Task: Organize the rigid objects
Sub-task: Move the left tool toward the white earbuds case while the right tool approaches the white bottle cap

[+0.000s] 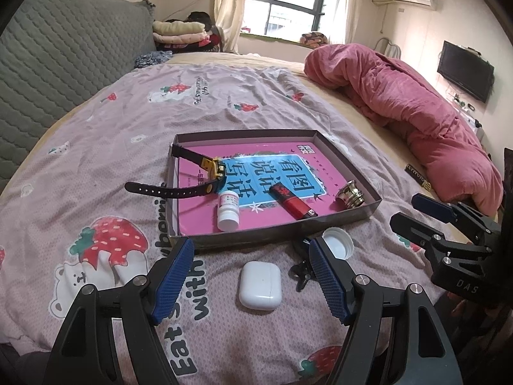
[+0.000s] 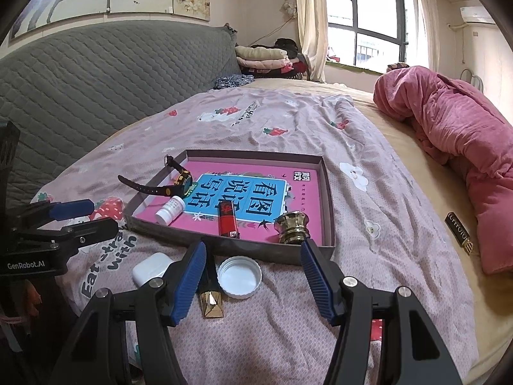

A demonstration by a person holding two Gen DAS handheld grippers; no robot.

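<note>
In the left wrist view the left gripper gapes empty over the white plastic earbud case just before the shallow grey cardboard tray; in the right wrist view the right gripper, equally spread and empty, hangs above the white round bottle cap before that tray, where soft bedding could let either slip sideways.

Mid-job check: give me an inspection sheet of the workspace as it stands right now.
Surface: bed sheet, wrinkled.
Job's things: box holds book, bottle, lighter, gold cap; watch lies across its wall. Outside: earbud case, white lid, gold-tipped stick.
Clutter: black tag by pink quilt.
Grippers: left gripper, right gripper, jaws open, empty.
Cables: nothing seen.
Surroundings: headboard, window, TV.
</note>
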